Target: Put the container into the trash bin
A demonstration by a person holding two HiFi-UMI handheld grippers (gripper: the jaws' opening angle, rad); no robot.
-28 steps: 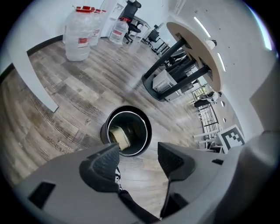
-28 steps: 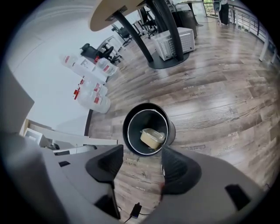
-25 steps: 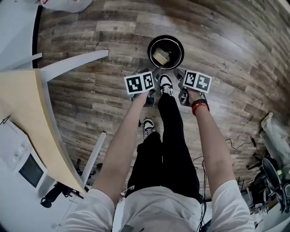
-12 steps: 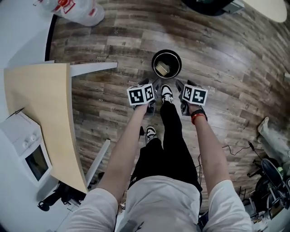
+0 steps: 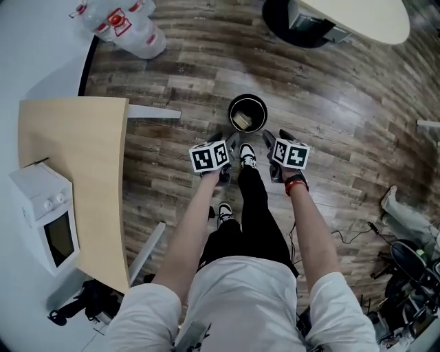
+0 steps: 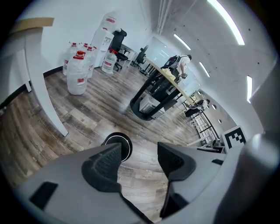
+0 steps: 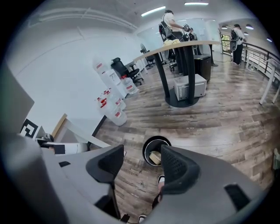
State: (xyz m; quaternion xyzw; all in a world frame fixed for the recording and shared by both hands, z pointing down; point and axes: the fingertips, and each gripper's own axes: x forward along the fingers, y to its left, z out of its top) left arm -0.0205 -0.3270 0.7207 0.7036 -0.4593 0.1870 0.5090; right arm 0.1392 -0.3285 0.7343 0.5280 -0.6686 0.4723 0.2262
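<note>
A round black trash bin (image 5: 247, 114) stands on the wood floor just ahead of the person's feet. A pale, beige container (image 5: 242, 121) lies inside it; the same container (image 7: 155, 157) shows in the bin (image 7: 155, 151) in the right gripper view. My left gripper (image 5: 227, 147) hangs open and empty beside the bin's near left side. The right gripper (image 5: 270, 145) is open and empty at its near right. In the left gripper view the bin (image 6: 118, 145) sits partly behind the left jaw of the gripper (image 6: 139, 159).
A light wood table (image 5: 82, 172) with a white appliance (image 5: 42, 213) stands at the left. Water jugs (image 5: 124, 27) rest at the far left. A round table on a black base (image 5: 302, 17) is beyond the bin. Cables and gear (image 5: 405, 265) lie at the right.
The view has drawn back and risen, so the bin looks smaller and farther. Both grippers stay open over the bin's near side. The container stays in the bin.
</note>
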